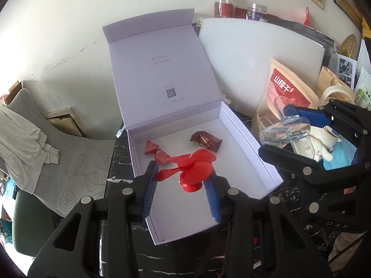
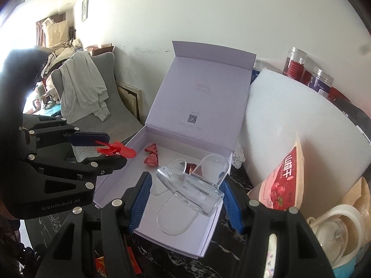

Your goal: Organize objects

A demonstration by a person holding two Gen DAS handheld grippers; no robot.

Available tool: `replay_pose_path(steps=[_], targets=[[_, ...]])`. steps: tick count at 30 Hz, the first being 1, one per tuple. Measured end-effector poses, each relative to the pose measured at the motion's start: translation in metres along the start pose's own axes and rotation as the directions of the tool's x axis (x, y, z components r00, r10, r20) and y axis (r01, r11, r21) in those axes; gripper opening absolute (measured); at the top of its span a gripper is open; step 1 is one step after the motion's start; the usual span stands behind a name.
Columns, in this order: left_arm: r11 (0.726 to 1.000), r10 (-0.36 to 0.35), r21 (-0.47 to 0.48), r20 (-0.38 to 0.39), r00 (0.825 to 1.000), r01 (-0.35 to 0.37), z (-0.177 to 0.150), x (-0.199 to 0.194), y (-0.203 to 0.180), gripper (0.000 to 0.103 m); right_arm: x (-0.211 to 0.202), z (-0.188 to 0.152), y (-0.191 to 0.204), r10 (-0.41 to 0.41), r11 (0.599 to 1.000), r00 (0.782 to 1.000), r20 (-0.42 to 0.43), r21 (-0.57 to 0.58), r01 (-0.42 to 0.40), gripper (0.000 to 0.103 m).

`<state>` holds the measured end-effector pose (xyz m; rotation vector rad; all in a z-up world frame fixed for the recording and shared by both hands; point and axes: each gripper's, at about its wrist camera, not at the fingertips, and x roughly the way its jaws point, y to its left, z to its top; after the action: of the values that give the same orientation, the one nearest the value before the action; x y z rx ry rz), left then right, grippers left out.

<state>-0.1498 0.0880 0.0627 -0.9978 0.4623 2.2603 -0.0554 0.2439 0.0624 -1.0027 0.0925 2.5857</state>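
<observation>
A: Start at the left gripper. What is between its blue pads?

B: A small red fan, its blades spread and its round base low between the pads. Both pads press its sides, so the gripper is clamped on it, above the near part of the white box.

A: And the right gripper?

B: It grips a clear plastic piece, see-through and curved. The right wrist view shows both pads against its sides, over the near right corner of the box. I cannot tell what the piece is.

A: Does the left view show that too?

B: Only from the side: the clear piece pokes out past one blue finger, to the right of the box. The right view in turn shows the left gripper side-on, with the fan sticking out over the box's left wall.

A: What lies in the box?

B: Two wrapped candies on the floor, a red one at the left and a dark brown one further right, apart from each other. The right view half hides the brown one behind the clear piece.

A: And around it?

B: The lid stands open at the back. A white foam sheet leans just right of it, with a red-labelled snack bag in front. The left view alone shows a white plush toy behind the right gripper.
</observation>
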Motion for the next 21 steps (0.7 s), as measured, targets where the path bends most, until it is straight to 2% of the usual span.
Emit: replay_pose_path(steps=[10,21], targets=[[1.000,-0.017,-0.006,-0.032,0.999,0.017,0.017,0.045,0.021,0.038,0.040,0.016,-0.009,-0.009,1.000,1.000,-0.015,0.007,0.009,0.061],[1.000,0.019,-0.016,-0.034,0.999,-0.019,0.044,0.085,0.035,0.038,0.090,0.036,-0.024,-0.002,1.000,0.999,-0.044,0.024,0.003,0.061]])
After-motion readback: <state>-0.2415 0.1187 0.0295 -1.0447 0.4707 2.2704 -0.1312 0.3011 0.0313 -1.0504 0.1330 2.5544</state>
